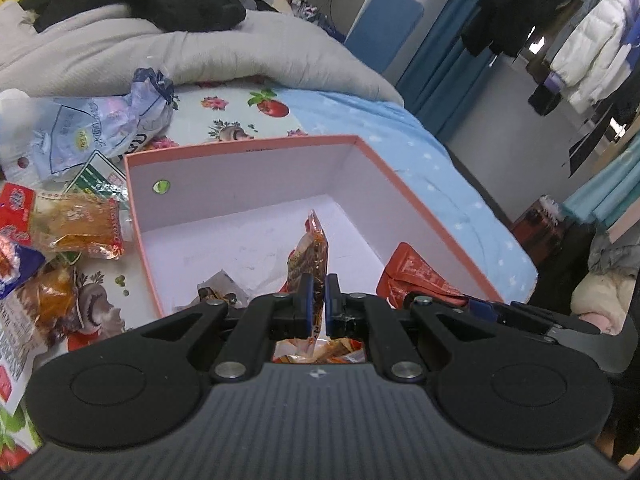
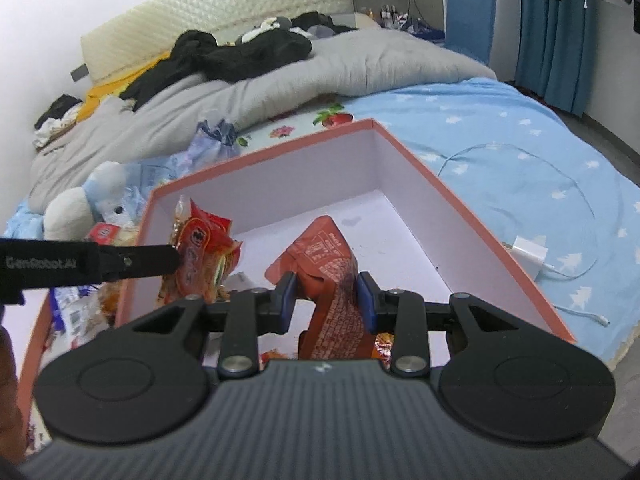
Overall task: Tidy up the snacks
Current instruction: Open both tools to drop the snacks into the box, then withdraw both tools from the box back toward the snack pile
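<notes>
Pink-edged cardboard box [image 1: 248,148] sits on the bed sheet [image 2: 500,148], both grippers above its interior. Left gripper [image 1: 317,300] is clamped nearly shut on 1 orange snack packet [image 1: 314,252]. Right gripper [image 2: 326,298] grips 1 red-brown pouch [image 2: 324,256] at moderate width. Loose snacks [image 1: 80,224] lie beside the box.

Ahead of both grippers: open box [image 1: 248,148] on the bed [image 2: 500,140]. Inside it, one packet [image 1: 316,256] between the left gripper [image 1: 318,300] fingers, another pouch [image 2: 324,268] between the right gripper [image 2: 326,296] fingers. Left of the box: loose snack packets [image 1: 80,224]. Right of it: charger [image 2: 528,256]. Behind: quilt [image 2: 280,80].
</notes>
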